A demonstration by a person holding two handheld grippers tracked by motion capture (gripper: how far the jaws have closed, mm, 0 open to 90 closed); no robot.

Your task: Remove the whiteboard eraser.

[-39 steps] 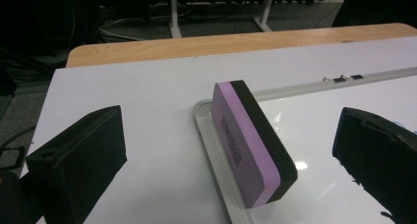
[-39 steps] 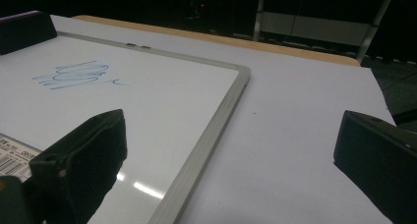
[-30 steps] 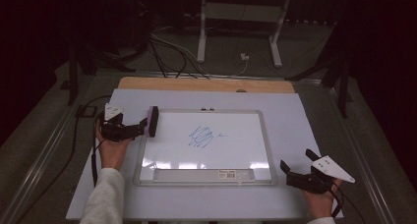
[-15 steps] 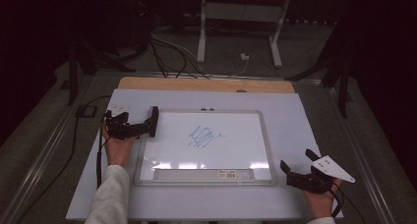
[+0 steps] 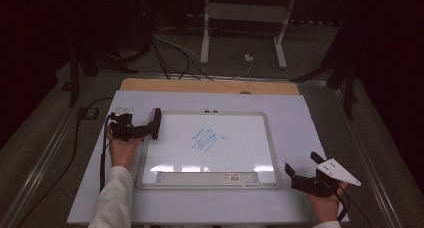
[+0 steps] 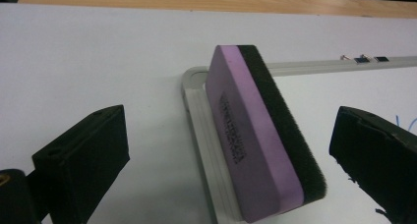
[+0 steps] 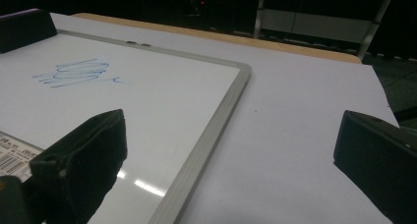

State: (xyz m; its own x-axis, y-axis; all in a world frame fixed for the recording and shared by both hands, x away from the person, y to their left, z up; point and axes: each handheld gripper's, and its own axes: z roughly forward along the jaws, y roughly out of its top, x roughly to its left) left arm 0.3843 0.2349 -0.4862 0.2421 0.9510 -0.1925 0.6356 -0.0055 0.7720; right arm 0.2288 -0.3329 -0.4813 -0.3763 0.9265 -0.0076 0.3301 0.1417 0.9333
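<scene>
- My left fingers (image 6: 231, 150) stand spread wide, and the eraser (image 6: 260, 135) sits between them, closer to neither by much and touched by neither.
- The eraser stands on its long edge, propped across the near corner of the whiteboard (image 6: 194, 103) frame, its purple foam back turned toward one finger and its black felt face toward the other.
- From above, my left gripper (image 5: 131, 130) lies just off the board's left edge with the eraser (image 5: 156, 123) at its tip.
- I judge the eraser light and soft: the foam will give under pressure and the felt is fuzzy, so it should not slip, but a hard squeeze would only squash it.
- The place to take it, I think, is across its thickness at mid-length, one finger flat on the purple back and the other on the felt, so it does not pivot or tip as the fingers close.
- Perched on edge as it is, a nudge from one finger alone could topple it, so both should meet it together.
- The blue scribble (image 5: 205, 139) lies well beyond the eraser, near the board's middle.
- My right fingers (image 7: 231, 160) are also released and hold nothing, resting on the worktop (image 7: 305, 130) just past the board's (image 7: 216, 121) other side edge; from above, that right gripper (image 5: 307, 174) sits by the near right corner.
</scene>
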